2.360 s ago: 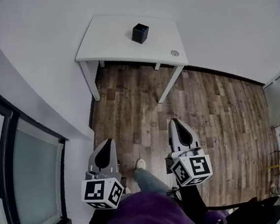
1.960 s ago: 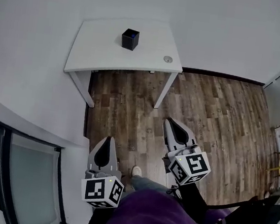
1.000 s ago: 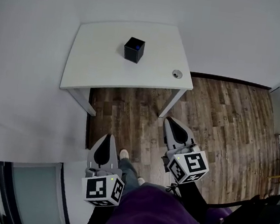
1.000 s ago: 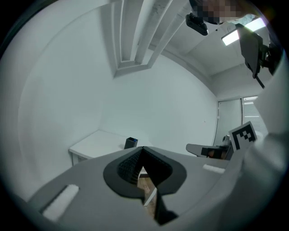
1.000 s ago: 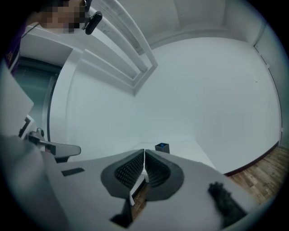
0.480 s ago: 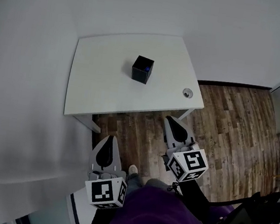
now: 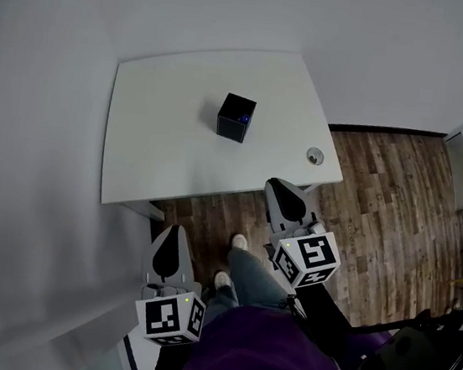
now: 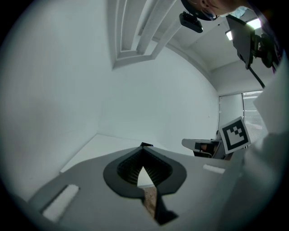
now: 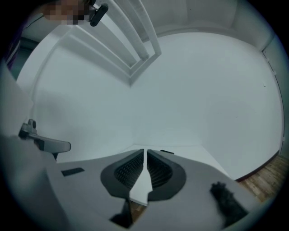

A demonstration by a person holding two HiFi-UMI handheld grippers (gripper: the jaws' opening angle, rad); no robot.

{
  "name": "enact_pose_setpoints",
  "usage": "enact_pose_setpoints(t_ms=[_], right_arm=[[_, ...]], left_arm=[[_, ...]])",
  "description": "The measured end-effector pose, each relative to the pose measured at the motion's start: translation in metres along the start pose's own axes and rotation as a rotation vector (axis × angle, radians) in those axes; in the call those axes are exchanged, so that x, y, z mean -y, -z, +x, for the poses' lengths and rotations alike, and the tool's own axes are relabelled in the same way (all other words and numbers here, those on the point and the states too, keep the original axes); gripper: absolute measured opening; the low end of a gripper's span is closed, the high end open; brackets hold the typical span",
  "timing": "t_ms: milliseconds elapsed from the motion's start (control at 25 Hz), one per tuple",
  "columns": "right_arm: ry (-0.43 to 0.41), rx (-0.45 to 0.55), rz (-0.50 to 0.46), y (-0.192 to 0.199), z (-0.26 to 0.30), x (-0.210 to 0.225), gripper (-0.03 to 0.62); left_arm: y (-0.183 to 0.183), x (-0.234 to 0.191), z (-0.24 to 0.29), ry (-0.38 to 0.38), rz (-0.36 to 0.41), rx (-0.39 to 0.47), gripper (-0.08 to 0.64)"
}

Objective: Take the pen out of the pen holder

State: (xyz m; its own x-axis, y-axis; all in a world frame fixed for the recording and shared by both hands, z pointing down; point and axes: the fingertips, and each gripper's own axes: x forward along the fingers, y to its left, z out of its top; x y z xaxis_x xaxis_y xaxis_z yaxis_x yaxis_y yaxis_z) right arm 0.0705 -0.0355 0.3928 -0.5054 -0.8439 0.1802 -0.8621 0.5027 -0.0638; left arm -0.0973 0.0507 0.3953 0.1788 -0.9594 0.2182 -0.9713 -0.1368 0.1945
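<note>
Nothing readable in any of these, honestly. Closest were the black-and-white square patterns on the left tool's cube (image 7: 168, 319) and the right tool's cube (image 7: 306, 261), lower middle of the head view: just blocky codes, no letters or numbers.

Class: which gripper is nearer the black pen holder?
Right. The right gripper is at the table's near edge, short of the pen holder; the left gripper is farther back.
</note>
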Motion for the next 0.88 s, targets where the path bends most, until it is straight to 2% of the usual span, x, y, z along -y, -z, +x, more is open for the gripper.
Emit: enact_pose_setpoints(t_ms=[240,520,680,880], right_arm=[[-0.027,-0.01,-0.002,-0.001,0.057,0.026,0.014],[-0.065,-0.05,-0.003,-0.002,0.122,0.057,0.014],[-0.12,-0.101,0.003,0.008,0.153,0.067,0.072],[-0.162,-0.164,-0.011,0.024,0.184,0.083,0.083]], left_arm=[[-0.01,-0.016,0.041,-0.031,-0.045,0.013,0.006],[-0.035,-0.023,0.105,-0.066,-0.053,0.027,0.006],[-0.041,-0.023,0.133,-0.095,-0.065,0.02,0.006],[-0.044,-0.024,0.164,-0.131,-0.072,0.007,0.006]])
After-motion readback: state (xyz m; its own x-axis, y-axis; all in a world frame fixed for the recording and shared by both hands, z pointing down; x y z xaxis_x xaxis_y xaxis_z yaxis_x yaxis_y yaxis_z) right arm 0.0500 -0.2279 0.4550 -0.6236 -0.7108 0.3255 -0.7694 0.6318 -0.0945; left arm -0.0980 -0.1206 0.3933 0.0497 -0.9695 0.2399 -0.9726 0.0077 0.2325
